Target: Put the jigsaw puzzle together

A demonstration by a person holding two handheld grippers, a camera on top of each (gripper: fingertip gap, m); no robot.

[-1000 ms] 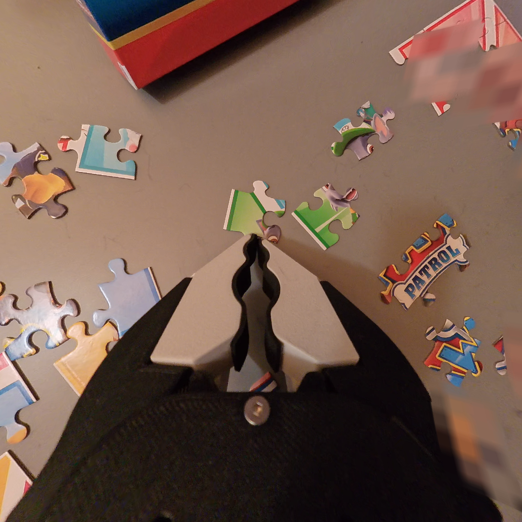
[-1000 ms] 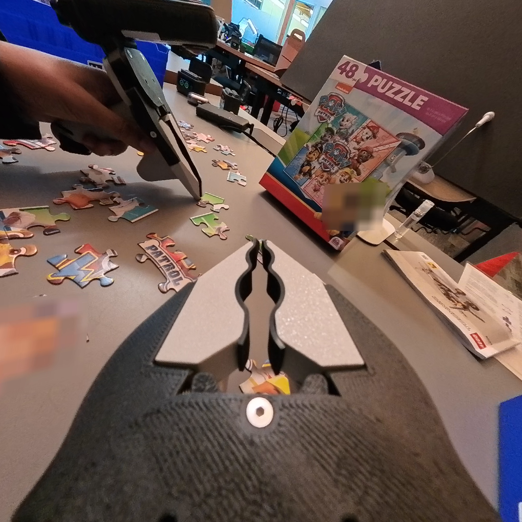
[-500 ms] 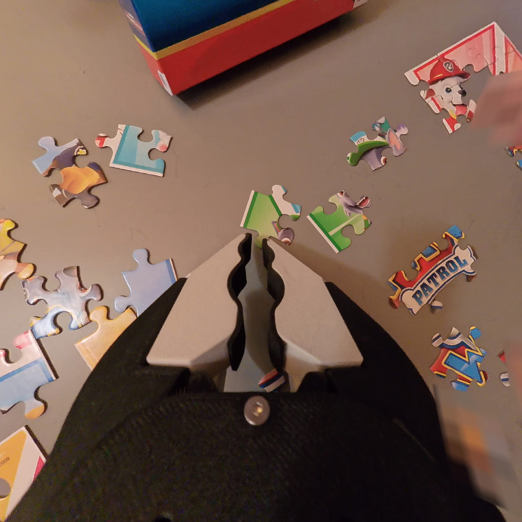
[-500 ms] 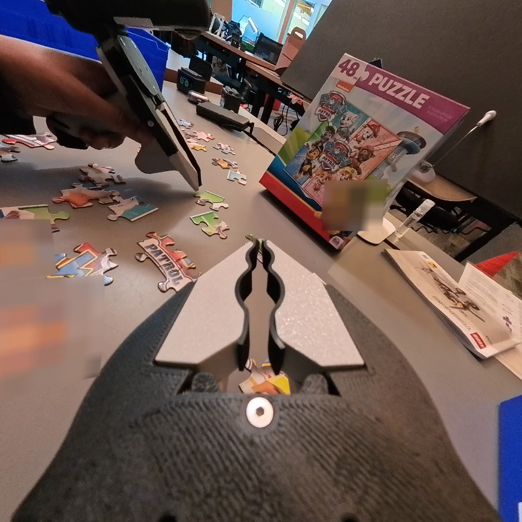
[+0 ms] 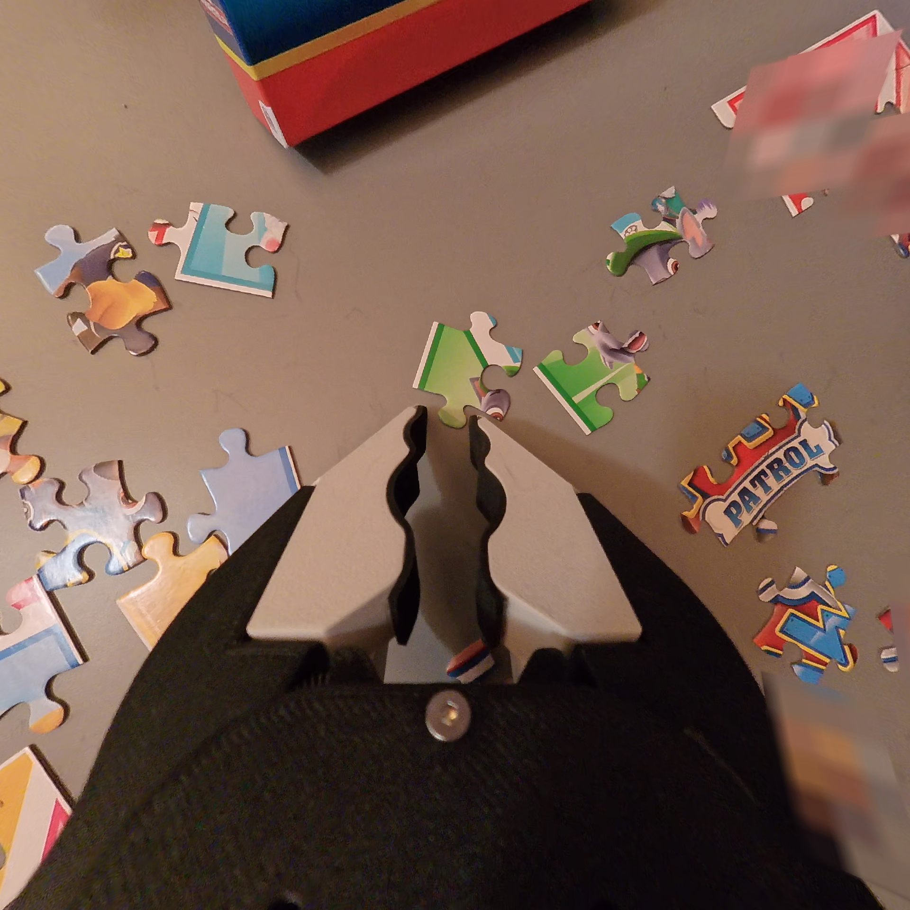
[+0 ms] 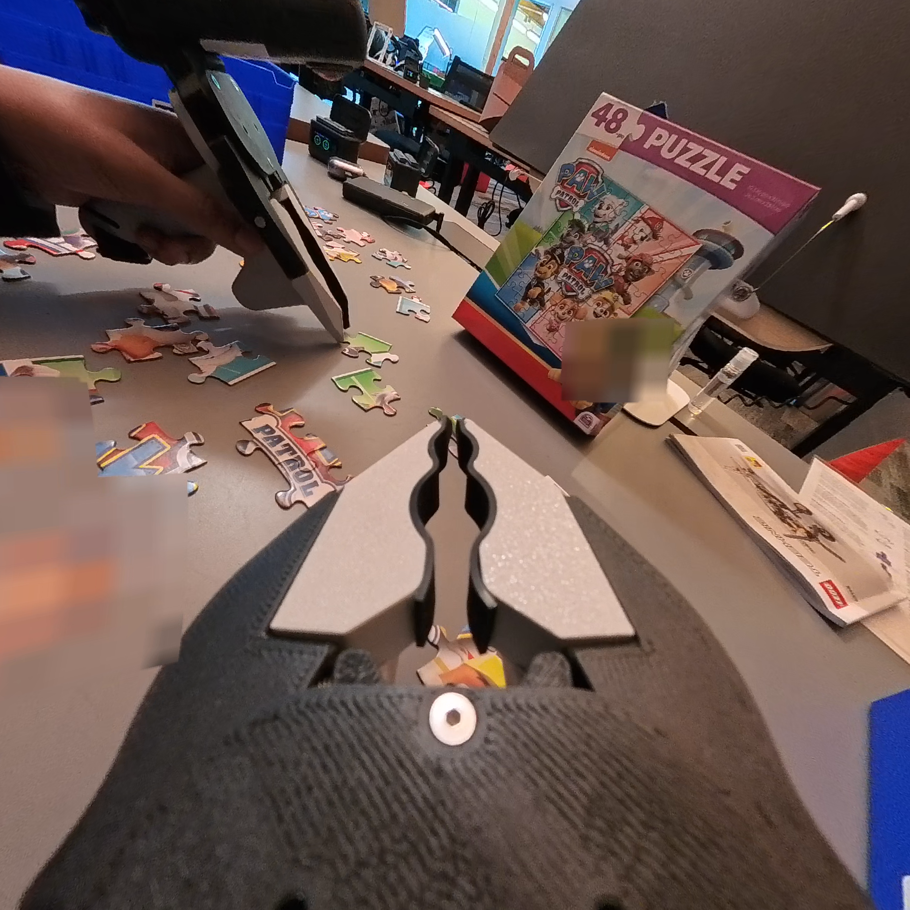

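My left gripper (image 5: 445, 413) is open, with its tips down at the grey table (image 5: 344, 207). A green and white puzzle piece (image 5: 458, 364) lies flat there. Its lower tab sits between the fingertips, and neither pad presses on it. The right wrist view shows this gripper (image 6: 340, 330), held by a hand (image 6: 98, 162), with its tips at the same piece (image 6: 369, 344). My right gripper (image 6: 450, 423) is shut, low over the table. A green and purple piece (image 6: 436, 412) peeks out just beyond its tips. In the left wrist view that piece (image 5: 660, 241) lies flat with no fingers on it.
A second green piece (image 5: 586, 379) lies right of the first. A red and blue lettered piece (image 5: 758, 482) and several loose pieces are spread around. The puzzle box (image 6: 615, 266) stands at the back, with a booklet (image 6: 788, 532) to the right. The grippers' ends are close to 20 cm from one another.
My left gripper's jaws were shut at the green piece's lower edge and have opened around its tab. The piece stayed flat on the table. My right gripper has not moved.
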